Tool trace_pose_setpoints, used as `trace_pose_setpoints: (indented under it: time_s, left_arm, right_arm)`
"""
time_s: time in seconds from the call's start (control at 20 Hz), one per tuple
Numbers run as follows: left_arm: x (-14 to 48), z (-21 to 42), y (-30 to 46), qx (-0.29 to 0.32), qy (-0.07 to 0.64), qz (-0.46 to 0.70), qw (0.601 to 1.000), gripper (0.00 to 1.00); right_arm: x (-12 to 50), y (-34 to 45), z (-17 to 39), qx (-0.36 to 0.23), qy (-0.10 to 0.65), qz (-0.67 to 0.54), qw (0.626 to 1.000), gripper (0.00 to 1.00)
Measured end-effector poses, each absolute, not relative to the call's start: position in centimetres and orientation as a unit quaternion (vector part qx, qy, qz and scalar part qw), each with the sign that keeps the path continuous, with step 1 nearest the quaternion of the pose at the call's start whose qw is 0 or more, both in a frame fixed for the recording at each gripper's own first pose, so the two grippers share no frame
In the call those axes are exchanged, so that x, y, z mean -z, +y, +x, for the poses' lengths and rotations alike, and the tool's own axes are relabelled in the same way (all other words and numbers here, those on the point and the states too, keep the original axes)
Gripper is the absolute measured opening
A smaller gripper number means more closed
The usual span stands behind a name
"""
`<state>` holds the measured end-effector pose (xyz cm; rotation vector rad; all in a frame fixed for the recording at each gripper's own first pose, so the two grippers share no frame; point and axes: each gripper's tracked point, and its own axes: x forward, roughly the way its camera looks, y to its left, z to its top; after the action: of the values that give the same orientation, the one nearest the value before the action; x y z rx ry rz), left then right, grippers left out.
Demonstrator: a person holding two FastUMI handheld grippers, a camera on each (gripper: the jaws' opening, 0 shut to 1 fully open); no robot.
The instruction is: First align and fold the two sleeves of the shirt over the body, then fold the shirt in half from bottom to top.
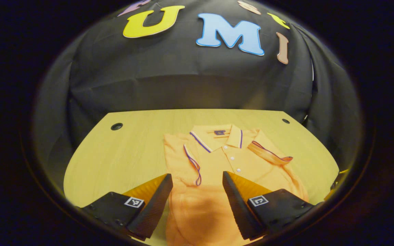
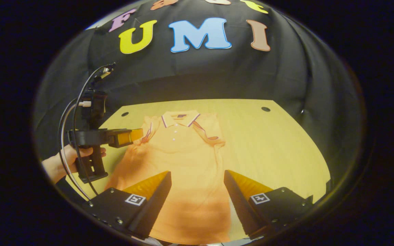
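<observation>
Fingers of both the left gripper (image 1: 197, 186) and right gripper (image 2: 197, 184) spread wide, gripping nothing, above the shirt (image 1: 217, 164). Shirt lies flat on the counter (image 1: 115, 153), both sleeves folded inward. A hand (image 2: 58, 160) holds the left gripper level at the shirt's left edge.

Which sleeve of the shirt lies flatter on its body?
The sleeve right of the collar: folded flat, cuff inward. The other sleeve bunches up.

We find no readable text, square coded markers on the gripper fingers (image 1: 134, 202) unreadable, small dark label inside the shirt collar (image 1: 219, 132) too blurred.
</observation>
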<state>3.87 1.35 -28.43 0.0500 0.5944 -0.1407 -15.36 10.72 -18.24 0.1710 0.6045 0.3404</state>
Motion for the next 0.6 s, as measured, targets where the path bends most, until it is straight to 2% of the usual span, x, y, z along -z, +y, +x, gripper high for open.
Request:
trace_pose_setpoints:
  time_s: [0.6]
  left_arm:
    - [30.2, -15.2, 2.4, 0.053, 0.329, 0.043, 0.942, 0.96]
  right_arm:
    - [24.2, 7.4, -24.5, -0.198, 0.344, 0.059, 0.916, 0.98]
